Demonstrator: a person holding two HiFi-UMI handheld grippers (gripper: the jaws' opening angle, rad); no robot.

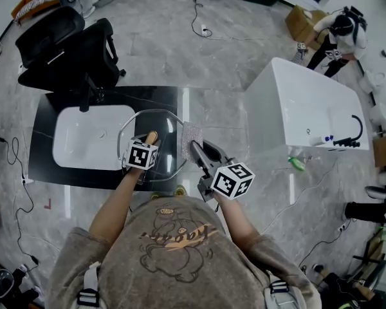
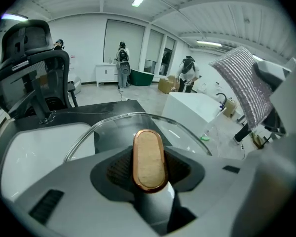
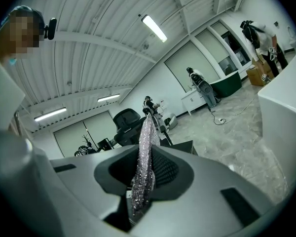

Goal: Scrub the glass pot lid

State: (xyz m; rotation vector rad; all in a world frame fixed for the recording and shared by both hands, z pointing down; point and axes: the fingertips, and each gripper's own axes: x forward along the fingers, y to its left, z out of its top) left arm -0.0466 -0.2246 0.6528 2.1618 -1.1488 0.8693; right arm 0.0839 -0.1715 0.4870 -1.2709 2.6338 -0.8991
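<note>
My left gripper (image 1: 145,144) is shut on the wooden, copper-rimmed handle (image 2: 149,158) of the glass pot lid (image 1: 159,122). The lid is held up over the dark counter, its clear disc (image 2: 138,125) reaching away from the jaws. My right gripper (image 1: 201,154) is shut on a silvery scrub cloth (image 1: 192,134), which stands edge-on between the pads (image 3: 144,157). In the left gripper view the scrub cloth (image 2: 244,80) hangs at the upper right, apart from the lid. In the head view the cloth sits just right of the lid's rim.
A white basin (image 1: 93,137) is set in the black counter (image 1: 164,98) below the lid. A black office chair (image 1: 64,47) stands behind it. A white bathtub (image 1: 309,111) is at the right. Other people (image 1: 338,34) work in the far room.
</note>
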